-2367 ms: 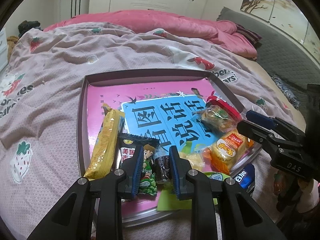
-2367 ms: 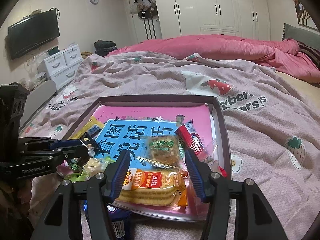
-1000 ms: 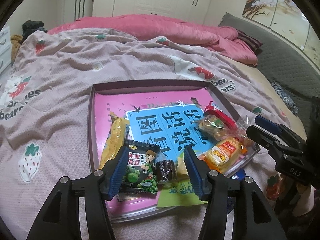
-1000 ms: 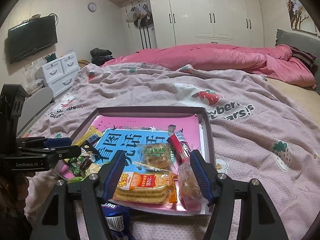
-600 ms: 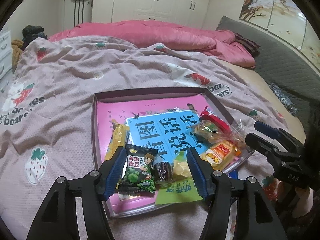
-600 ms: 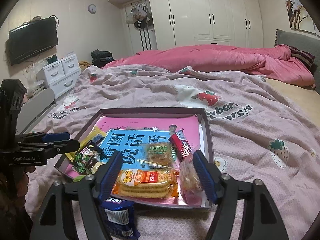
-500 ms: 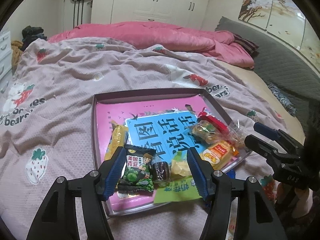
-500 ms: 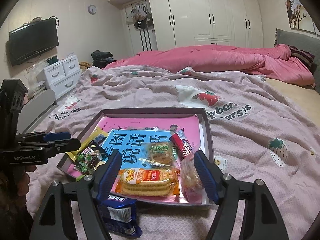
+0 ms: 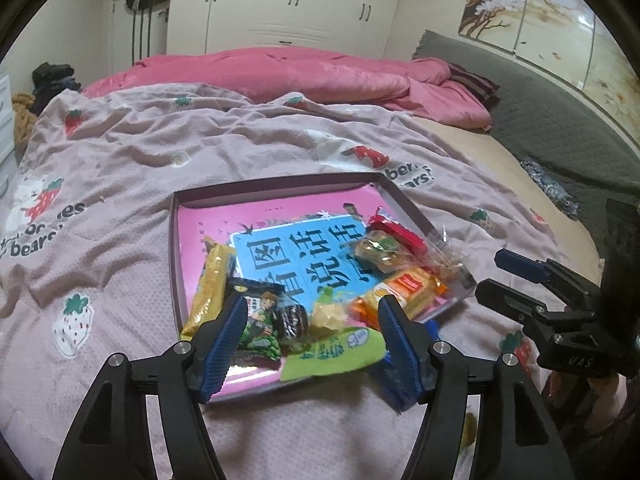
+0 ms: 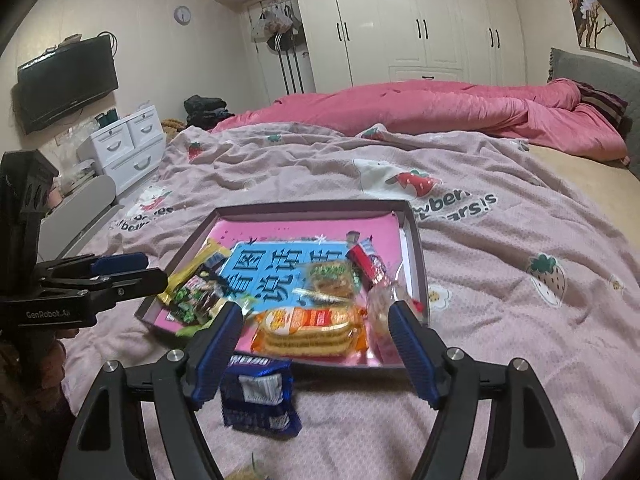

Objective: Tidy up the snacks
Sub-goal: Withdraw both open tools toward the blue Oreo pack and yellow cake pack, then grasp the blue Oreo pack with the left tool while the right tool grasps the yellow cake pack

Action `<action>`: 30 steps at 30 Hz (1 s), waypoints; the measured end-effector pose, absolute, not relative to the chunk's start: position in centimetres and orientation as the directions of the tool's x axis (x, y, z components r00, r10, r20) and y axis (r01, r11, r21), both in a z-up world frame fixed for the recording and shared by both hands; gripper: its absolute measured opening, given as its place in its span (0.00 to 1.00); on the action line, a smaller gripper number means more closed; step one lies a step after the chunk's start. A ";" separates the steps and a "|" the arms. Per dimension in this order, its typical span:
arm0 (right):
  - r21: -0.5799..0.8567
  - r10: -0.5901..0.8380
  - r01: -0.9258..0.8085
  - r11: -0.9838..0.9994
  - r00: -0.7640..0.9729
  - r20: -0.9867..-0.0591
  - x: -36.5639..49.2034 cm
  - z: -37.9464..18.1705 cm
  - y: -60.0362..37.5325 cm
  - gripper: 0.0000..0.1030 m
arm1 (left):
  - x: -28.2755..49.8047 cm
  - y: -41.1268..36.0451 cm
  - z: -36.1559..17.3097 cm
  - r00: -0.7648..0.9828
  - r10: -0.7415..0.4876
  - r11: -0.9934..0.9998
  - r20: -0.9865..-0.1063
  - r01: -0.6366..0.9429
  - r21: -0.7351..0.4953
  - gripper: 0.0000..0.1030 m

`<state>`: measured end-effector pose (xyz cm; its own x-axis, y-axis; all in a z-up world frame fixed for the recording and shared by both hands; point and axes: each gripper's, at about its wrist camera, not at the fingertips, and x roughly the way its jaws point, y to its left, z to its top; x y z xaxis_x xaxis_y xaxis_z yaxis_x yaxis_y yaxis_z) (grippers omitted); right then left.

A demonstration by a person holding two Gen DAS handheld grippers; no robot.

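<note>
Bed (image 10: 500, 248): pink strawberry-print quilt, soft and rumpled, carrying everything I see. Tray (image 9: 174, 240): shallow, rectangular, dark-rimmed, glossy pink liner, snacks heaped at its near end. My left tongs (image 9: 312, 332): level, spread wide, empty, poised over the green-pea packet (image 9: 260, 320). My right tongs (image 10: 316, 340): level, spread wide, empty, facing the orange cracker pack (image 10: 310, 326). Blue crinkled cookie packet (image 10: 258, 398): on the quilt just outside the tray, beside the right tongs' left finger.

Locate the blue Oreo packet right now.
In the right wrist view, the blue Oreo packet lies on the bedspread, just outside the tray near edge, below the orange cracker pack.
</note>
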<state>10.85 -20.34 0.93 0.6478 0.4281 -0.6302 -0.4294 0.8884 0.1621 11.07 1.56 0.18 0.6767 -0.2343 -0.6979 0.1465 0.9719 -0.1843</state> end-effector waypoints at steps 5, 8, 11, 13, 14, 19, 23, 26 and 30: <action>0.160 0.433 -0.443 0.882 0.628 -0.647 9.3 0.9 -20.3 0.73 | 10.3 0.9 0.4 0.673 -0.241 0.970 -0.699 0.161 -0.179 0.68; 0.158 0.436 -0.451 0.878 0.619 -0.654 8.7 1.0 -20.2 0.73 | 9.9 0.5 0.4 0.669 -0.244 0.970 -0.702 0.171 -0.174 0.68; 0.159 0.439 -0.461 0.873 0.602 -0.667 8.0 0.9 -19.9 0.73 | 9.4 0.1 0.4 0.662 -0.251 0.968 -0.706 0.180 -0.175 0.68; 0.158 0.439 -0.465 0.871 0.591 -0.677 7.5 0.7 -19.9 0.73 | 9.1 -0.1 0.3 0.655 -0.258 0.966 -0.710 0.185 -0.180 0.68; 0.159 0.440 -0.469 0.869 0.584 -0.682 7.2 0.7 -19.8 0.73 | 9.0 -0.2 0.3 0.652 -0.259 0.966 -0.713 0.187 -0.181 0.68; 0.157 0.449 -0.496 0.854 0.551 -0.703 5.9 0.4 -19.4 0.73 | 8.4 -0.9 -0.1 0.626 -0.283 0.959 -0.727 0.201 -0.200 0.68; 0.152 0.456 -0.532 0.833 0.505 -0.733 4.9 -0.3 -18.9 0.73 | 8.2 -1.7 -0.8 0.596 -0.300 0.953 -0.745 0.218 -0.210 0.68; 0.136 0.443 -0.556 0.820 0.466 -0.766 4.5 -1.4 -18.5 0.73 | 8.2 -2.4 -1.3 0.575 -0.306 0.950 -0.759 0.233 -0.207 0.68; 0.104 0.419 -0.605 0.789 0.407 -0.811 3.6 -3.0 -17.6 0.73 | 8.4 -3.3 -2.3 0.534 -0.329 0.942 -0.779 0.247 -0.229 0.68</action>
